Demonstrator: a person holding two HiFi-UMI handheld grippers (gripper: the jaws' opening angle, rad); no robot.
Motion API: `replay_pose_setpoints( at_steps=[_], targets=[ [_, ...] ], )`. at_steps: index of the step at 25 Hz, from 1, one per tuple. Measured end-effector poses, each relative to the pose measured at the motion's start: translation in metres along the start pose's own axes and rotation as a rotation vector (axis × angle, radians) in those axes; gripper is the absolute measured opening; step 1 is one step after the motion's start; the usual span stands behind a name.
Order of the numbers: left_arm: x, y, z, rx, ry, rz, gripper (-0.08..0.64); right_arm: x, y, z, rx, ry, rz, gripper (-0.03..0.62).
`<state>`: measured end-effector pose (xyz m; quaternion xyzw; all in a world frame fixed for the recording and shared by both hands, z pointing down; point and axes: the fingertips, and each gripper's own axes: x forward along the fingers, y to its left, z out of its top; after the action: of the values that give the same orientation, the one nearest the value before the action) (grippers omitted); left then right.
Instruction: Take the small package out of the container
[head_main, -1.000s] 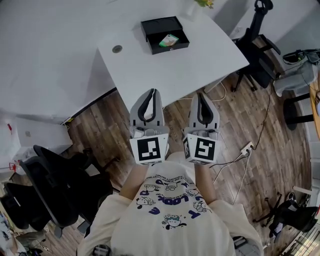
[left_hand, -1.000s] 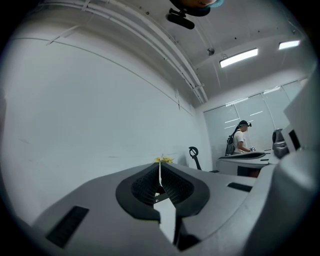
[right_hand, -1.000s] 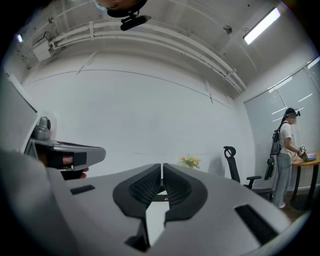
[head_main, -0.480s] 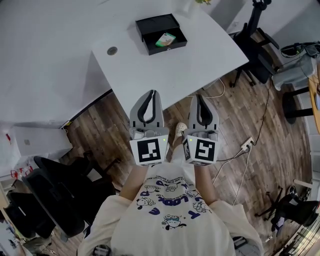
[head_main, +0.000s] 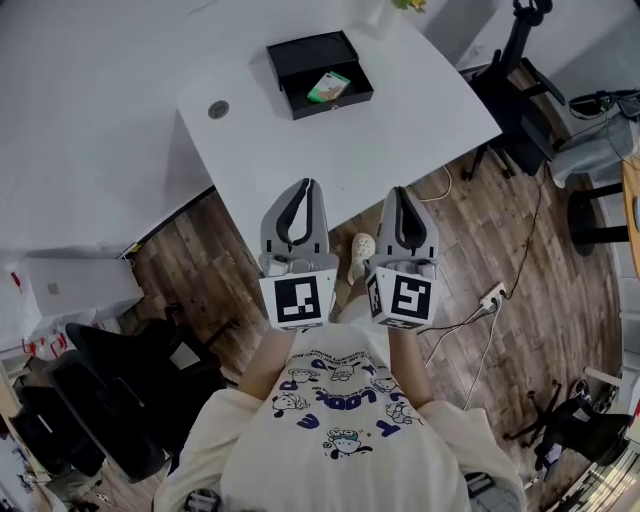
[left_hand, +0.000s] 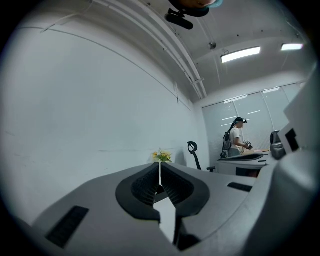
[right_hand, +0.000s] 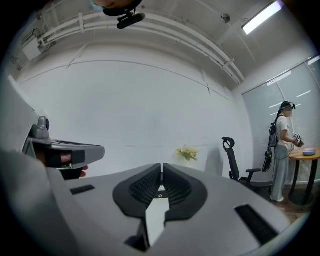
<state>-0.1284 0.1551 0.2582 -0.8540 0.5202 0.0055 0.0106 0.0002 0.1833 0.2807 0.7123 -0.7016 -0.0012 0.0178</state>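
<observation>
Left tool (head_main: 302, 186) and right tool (head_main: 401, 192) were held level, side by side, both clenched on nothing; judged a carrying posture, the worktop (head_main: 340, 160) not yet reached. Small package (head_main: 329, 86) lay in the open black container (head_main: 303, 58) at 12 o'clock, well apart.

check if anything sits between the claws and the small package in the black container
Nothing visible does. The left claw and right claw, both shut, are well back from the black container; only bare white table and the container's low near wall lie before the small package, and the container is open on top.
</observation>
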Motion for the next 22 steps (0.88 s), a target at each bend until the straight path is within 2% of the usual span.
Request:
replay_pose_setpoints(
  at_steps=[14,22],
  targets=[
    [0.084,-0.016,-0.003,0.015,0.012,0.058,0.023,0.077,-0.049,0.000,0.010,0.004,0.067,0.032],
    [0.138,-0.021,0.002,0.023,0.015,0.126,0.023,0.128,-0.085,0.007,0.007,0.004,0.126,0.032]
  ],
)
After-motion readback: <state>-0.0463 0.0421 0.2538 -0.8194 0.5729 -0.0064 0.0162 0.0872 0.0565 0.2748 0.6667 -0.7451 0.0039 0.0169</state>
